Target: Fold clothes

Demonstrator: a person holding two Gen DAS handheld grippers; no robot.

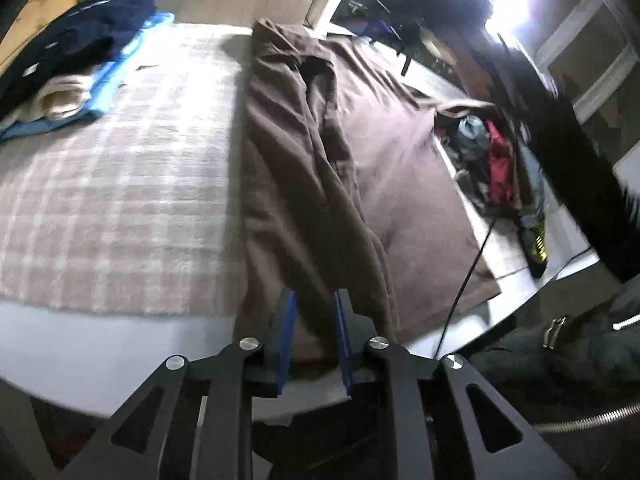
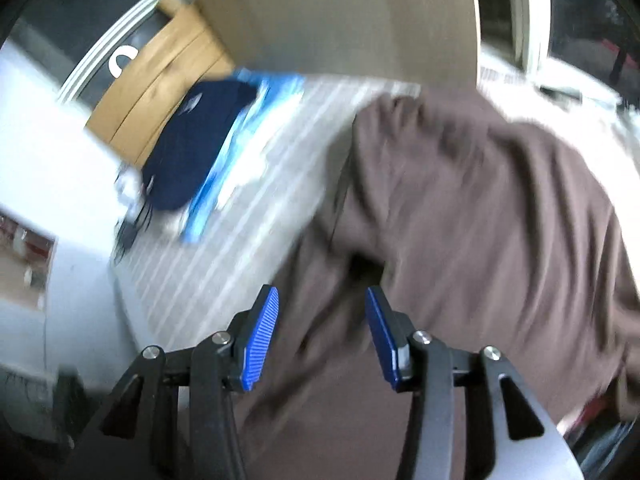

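1. The brown garment [image 1: 360, 152] lies on the checked bed cover [image 1: 120, 180], its long axis running from lower centre to upper centre of the left view.
2. Left tongs [image 1: 314, 300] gape at its near end, gripping nothing (cloth between the blades).
3. Right tongs [image 2: 322, 300] hang released above it.

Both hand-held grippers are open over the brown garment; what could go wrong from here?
1. The brown garment overhangs the bed's right edge; a tug may slide it off.
2. A black cable crosses its corner and might snag.
3. The left hand-held gripper straddles a loose fold and may pinch several layers.
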